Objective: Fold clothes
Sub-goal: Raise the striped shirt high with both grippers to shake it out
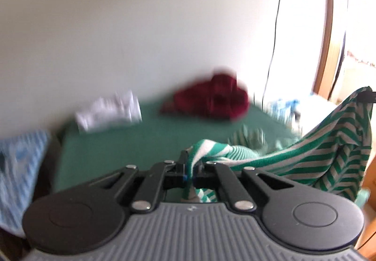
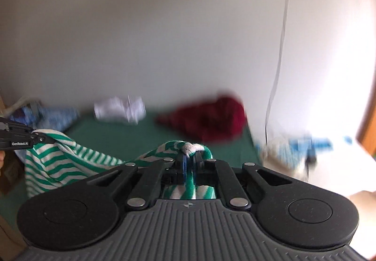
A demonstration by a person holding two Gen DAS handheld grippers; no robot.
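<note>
A green-and-white striped garment [image 1: 324,155] hangs stretched in the air between my two grippers, above a green table [image 1: 131,143]. My left gripper [image 1: 191,162] is shut on one bunched corner of it. The other end is pinched by my right gripper [image 1: 366,95], seen at the right edge of the left wrist view. In the right wrist view my right gripper [image 2: 190,155] is shut on a corner of the striped garment [image 2: 61,157], and my left gripper [image 2: 35,138] holds the far corner at the left edge. Both views are motion-blurred.
A dark red garment [image 1: 211,99] lies crumpled at the back of the table, a white cloth [image 1: 108,111] to its left. Blue-and-white fabric [image 1: 18,167] lies off the table's left side. A white wall stands behind, a wooden door frame [image 1: 326,33] at right.
</note>
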